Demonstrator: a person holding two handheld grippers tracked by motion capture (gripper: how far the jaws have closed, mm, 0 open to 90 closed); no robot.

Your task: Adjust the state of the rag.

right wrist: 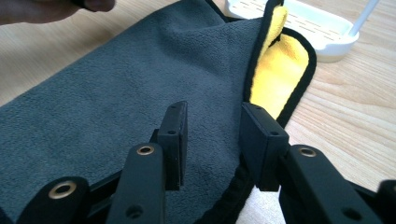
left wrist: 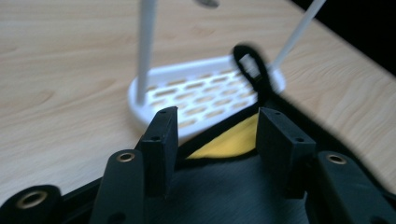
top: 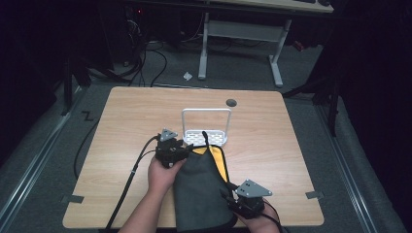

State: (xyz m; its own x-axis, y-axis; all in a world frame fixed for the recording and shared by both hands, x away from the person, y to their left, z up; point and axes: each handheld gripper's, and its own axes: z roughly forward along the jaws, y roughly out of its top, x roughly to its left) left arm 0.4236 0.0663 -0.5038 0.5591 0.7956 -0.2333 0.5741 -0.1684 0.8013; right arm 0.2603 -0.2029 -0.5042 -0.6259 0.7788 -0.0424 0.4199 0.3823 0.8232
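A grey microfibre towel (top: 201, 194) with black trim and a yellow underside lies folded on the table (top: 121, 126), between the two tongs. The left tongs (left wrist: 217, 140) stand released over the towel's far end, nothing pinched between them; just beyond them sits a white perforated rack (left wrist: 205, 93), with the towel's black hanging loop (left wrist: 252, 70) resting on it. The right tongs (right wrist: 212, 140) are also released, straddling the towel's trimmed edge near its near end.

The towel (top: 201, 191) lies on the table (top: 126, 126), its far end touching the rack (top: 206, 128) behind it.
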